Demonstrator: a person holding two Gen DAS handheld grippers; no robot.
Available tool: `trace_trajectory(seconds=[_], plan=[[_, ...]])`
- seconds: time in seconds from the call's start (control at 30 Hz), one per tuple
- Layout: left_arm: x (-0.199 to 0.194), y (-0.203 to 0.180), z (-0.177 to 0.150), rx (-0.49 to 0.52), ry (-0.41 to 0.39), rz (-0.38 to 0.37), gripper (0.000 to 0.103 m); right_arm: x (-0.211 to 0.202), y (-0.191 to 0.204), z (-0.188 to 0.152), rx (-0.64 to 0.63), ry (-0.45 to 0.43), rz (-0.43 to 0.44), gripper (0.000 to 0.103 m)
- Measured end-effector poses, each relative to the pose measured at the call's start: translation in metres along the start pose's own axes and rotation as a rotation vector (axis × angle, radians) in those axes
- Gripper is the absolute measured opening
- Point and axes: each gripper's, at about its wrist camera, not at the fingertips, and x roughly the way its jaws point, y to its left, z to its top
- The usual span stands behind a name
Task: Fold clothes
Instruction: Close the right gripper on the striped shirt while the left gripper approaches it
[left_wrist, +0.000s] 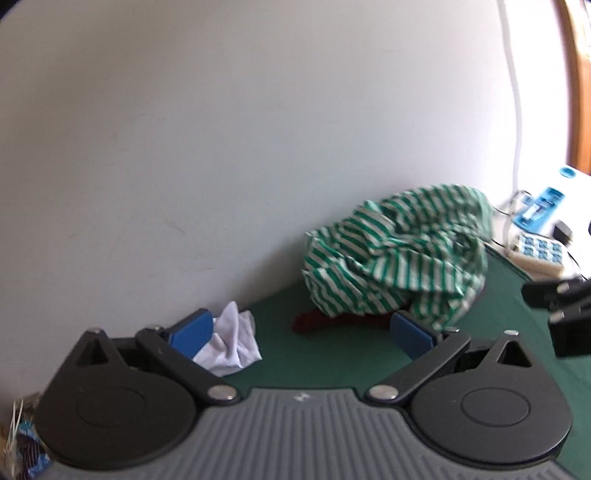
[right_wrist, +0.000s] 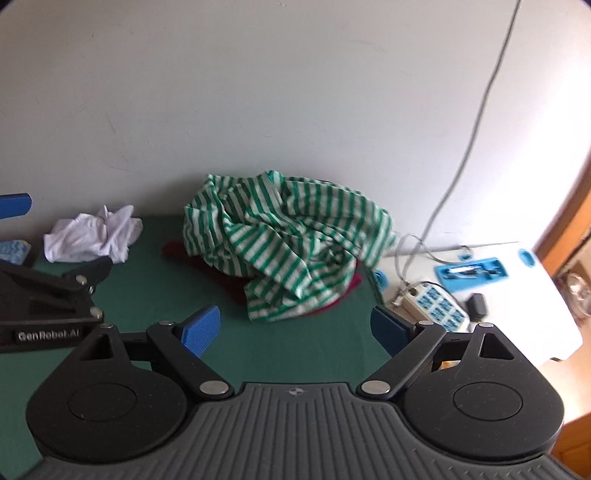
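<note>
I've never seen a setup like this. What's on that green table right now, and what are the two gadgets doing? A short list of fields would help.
Surface: green cloth-covered table
Main garment: crumpled green-and-white striped shirt, heaped near the wall
Beneath it: dark red cloth, mostly covered
Other garment: crumpled white cloth, apart from the heap
Left hand-held gripper: open, holding nothing
Right hand-held gripper: open, holding nothing
Folding: not begun
Beside table: white power strip with blue sockets

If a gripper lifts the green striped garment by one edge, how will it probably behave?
The green striped garment lies in a crumpled heap, so it is probably floppy and would unfurl and hang. It covers a dark red cloth, which may drag along. It looks light.
</note>
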Motion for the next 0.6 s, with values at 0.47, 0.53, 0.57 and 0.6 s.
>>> trace_trajectory(seconds=[0.47, 0.53, 0.57, 0.6], plan=[[0.148, 0.016, -0.025, -0.311, 0.19, -0.135, 0.102, 0.215, -0.08, 0.025, 0.309, 0.112, 0.134, 0.08], [0.158, 0.017, -0.024, -0.306, 0.193, -0.115, 0.102, 0.233, -0.078, 0.027, 0.32, 0.104, 0.141, 0.08], [0.162, 0.018, -0.024, -0.309, 0.195, -0.11, 0.102, 0.239, -0.076, 0.026, 0.307, 0.102, 0.145, 0.08], [0.167, 0.02, -0.024, -0.315, 0.198, -0.109, 0.102, 0.246, -0.075, 0.025, 0.295, 0.1, 0.149, 0.064]])
